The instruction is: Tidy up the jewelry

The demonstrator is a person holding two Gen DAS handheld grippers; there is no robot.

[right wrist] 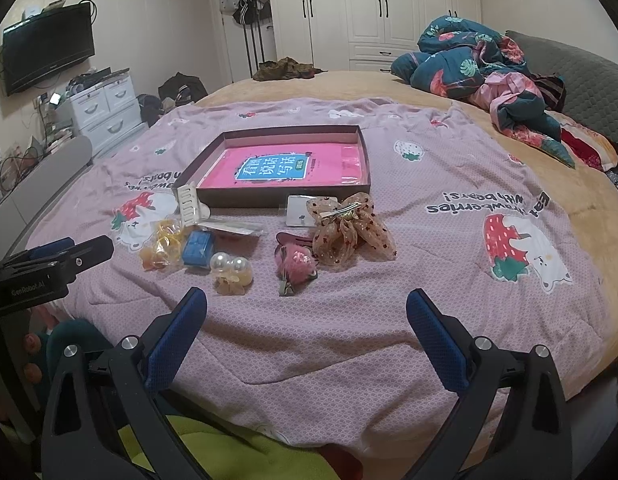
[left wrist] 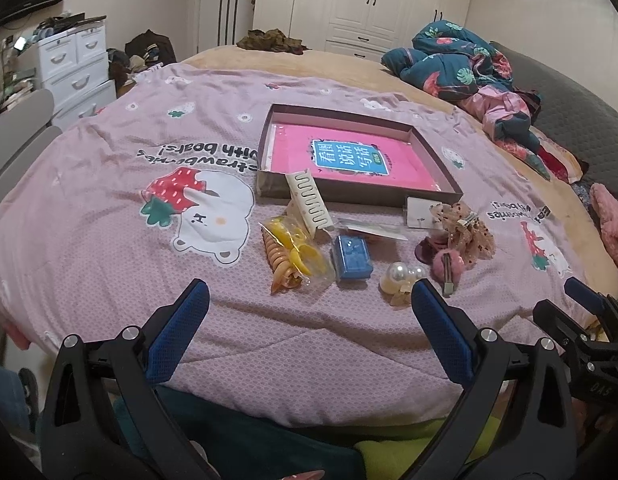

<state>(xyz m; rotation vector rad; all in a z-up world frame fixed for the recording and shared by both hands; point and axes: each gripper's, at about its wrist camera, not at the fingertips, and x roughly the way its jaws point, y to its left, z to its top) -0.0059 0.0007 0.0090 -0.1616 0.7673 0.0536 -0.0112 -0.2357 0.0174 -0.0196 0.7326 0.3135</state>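
A pink bear-and-strawberry quilt covers the near part of the bed; its front edge drops out of sight behind the gripper bodies. On it lies a shallow dark box, open on top, holding a pink booklet whose blue label is printed in characters too small to read. The jewelry lies in a loose row on the quilt just in front of the box: a sheer spotted bow clip at the right, a small white card partly covered by the bow, a fuzzy pink clip overlapping a dark piece that is mostly hidden, a pearl clip, a small blue box, a clear packet of yellow rings with an orange spiral clip lying against it, and a cream comb clip propped against the box wall. A flat transparent sleeve behind the blue box has contents that cannot be made out. The left gripper and right gripper hover over the quilt's near edge, each with blue pads spread wide and nothing between them; the left gripper's right pad cuts off part of the pearl clip.
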